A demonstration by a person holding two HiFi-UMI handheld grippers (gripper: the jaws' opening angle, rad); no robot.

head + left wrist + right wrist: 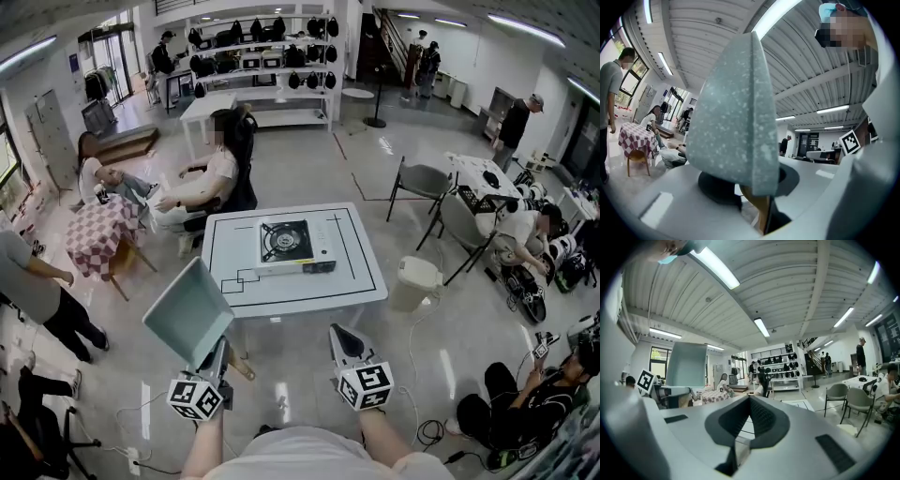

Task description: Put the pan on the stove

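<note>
While left gripper clamps its wooden handle, pan square, speckled grey-green

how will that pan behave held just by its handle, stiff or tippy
The pan looks rigid, so it probably won't flex. Its broad square body sits far beyond the wooden handle where the left gripper holds it, so it may twist or droop. Its flat face suggests it will sit steady on the stove.

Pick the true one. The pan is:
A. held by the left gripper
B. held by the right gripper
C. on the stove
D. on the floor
A: the left gripper holds the pan by its handle in the air, short of the stove.
</note>
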